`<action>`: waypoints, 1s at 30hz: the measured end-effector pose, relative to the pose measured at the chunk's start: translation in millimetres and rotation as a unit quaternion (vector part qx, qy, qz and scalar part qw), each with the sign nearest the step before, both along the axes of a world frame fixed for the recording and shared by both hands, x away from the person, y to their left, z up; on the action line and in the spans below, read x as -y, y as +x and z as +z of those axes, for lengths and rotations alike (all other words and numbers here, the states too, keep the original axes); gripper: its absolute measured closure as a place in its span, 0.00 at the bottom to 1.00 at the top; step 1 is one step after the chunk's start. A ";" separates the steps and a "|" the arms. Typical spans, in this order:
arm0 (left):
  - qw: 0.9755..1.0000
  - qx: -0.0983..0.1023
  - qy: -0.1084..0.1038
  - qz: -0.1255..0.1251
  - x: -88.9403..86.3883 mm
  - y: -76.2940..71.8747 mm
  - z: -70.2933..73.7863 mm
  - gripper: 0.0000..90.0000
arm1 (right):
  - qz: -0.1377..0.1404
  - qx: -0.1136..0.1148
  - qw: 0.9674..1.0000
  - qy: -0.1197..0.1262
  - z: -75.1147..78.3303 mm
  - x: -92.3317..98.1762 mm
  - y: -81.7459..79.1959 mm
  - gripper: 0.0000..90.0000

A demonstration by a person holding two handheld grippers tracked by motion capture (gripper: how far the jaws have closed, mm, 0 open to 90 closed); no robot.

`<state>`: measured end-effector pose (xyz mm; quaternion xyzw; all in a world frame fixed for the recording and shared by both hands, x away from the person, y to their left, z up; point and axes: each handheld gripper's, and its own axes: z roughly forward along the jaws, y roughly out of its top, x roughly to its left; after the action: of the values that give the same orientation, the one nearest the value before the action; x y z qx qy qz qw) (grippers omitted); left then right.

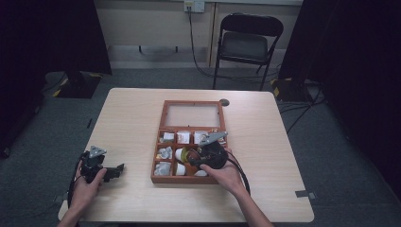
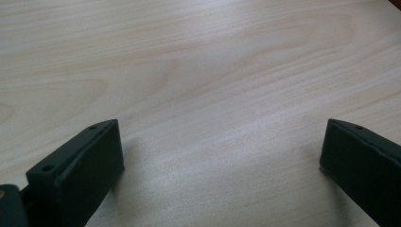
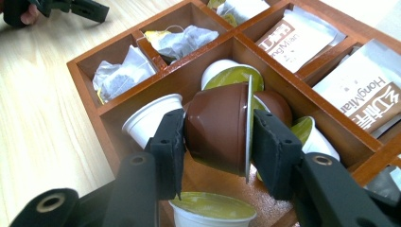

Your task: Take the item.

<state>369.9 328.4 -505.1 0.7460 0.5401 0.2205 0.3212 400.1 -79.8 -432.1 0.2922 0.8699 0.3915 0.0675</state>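
An open wooden box [image 1: 154, 165] with several compartments stands mid-table, its glass lid [image 1: 193, 115] laid back. In the right gripper view my right gripper [image 3: 218, 142] is shut on a brown capsule [image 3: 217, 118]. The capsule lies on its side with its foil rim against the right pad [image 3: 276, 151], just above a compartment of capsules. White capsules [image 3: 151, 120] and green-lidded ones [image 3: 234, 75] lie below it. My left gripper [image 1: 116, 171] rests on the table [image 2: 198, 71] left of the box. It is open [image 2: 220, 151], with only bare wood between its fingers.
Tea bags [image 3: 120, 71] fill the box's left compartments, and printed sachets [image 3: 293, 40] the far ones. A folding chair [image 1: 246, 45] stands beyond the table, with cables on the floor near it. Bare tabletop [image 1: 127, 118] lies left and right of the box.
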 end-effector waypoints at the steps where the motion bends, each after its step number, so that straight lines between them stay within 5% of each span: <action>1: 1.000 0.000 0.001 -0.001 -0.1 0.0 0.1 0.00 | -0.001 0.000 1.000 0.001 0.7 0.2 -0.2 0.63; 30: 1.000 0.000 0.000 0.000 0.0 0.0 0.0 0.00 | -0.012 0.027 0.999 0.043 23.3 15.3 -0.1 0.63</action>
<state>369.9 328.4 -505.1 0.7460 0.5401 0.2205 0.3212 400.0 -95.2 -408.8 0.2952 0.8464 0.4354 0.0828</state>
